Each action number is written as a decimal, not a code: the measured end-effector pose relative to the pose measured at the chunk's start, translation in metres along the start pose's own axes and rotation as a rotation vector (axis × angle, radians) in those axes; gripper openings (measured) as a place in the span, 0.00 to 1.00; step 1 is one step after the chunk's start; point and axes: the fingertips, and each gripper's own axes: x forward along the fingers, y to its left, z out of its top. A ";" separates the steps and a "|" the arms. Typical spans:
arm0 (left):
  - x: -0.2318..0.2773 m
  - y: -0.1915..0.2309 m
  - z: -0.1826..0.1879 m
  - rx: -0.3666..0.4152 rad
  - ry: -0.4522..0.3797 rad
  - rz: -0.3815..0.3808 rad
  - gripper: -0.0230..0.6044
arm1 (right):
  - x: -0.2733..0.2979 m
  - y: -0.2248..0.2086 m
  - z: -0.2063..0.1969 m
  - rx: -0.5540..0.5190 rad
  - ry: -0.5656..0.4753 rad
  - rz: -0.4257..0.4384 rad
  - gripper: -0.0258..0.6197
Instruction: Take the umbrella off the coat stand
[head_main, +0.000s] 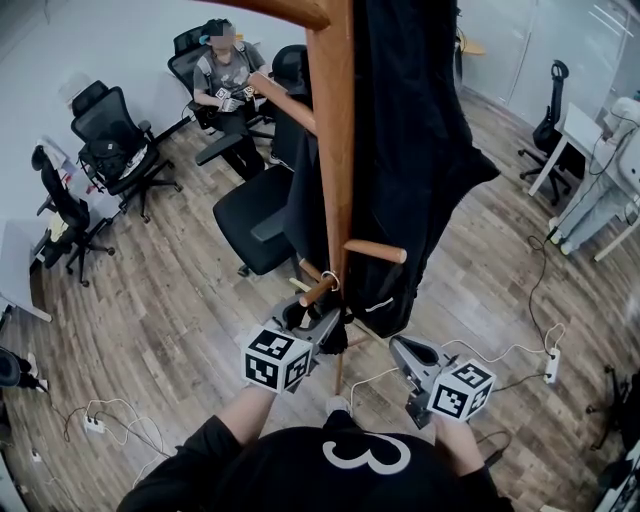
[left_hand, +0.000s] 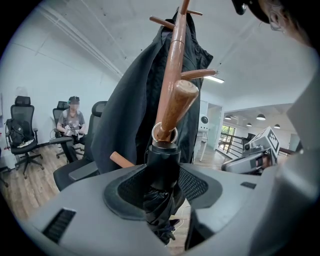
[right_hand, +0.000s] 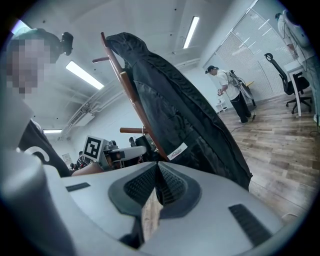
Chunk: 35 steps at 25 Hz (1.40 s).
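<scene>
Black and folded, the umbrella (left_hand: 161, 172) hangs by its pale ring (left_hand: 156, 135) from a low wooden peg (left_hand: 176, 107) of the coat stand (head_main: 335, 150), just beside the dark coat (head_main: 410, 150). The left tool (head_main: 316, 326) is clamped around the umbrella's thick top end, right below that peg. The right tool (right_hand: 157, 169) has its jaws pressed together on nothing, near the stand's right side.

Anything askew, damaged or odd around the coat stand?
Nothing stands out. The folded black umbrella hangs by its ring from a wooden peg, gripped by the left tool; the black coat hangs normally on the wooden coat stand.
</scene>
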 end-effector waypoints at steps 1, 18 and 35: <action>-0.001 0.000 0.001 0.002 -0.001 0.000 0.36 | 0.000 0.001 0.001 -0.001 -0.001 0.002 0.08; -0.024 -0.009 0.009 0.013 -0.029 0.003 0.36 | -0.008 0.021 0.001 -0.030 -0.008 0.018 0.08; -0.054 -0.008 0.014 0.008 -0.055 0.011 0.36 | -0.002 0.044 -0.003 -0.045 -0.002 0.040 0.08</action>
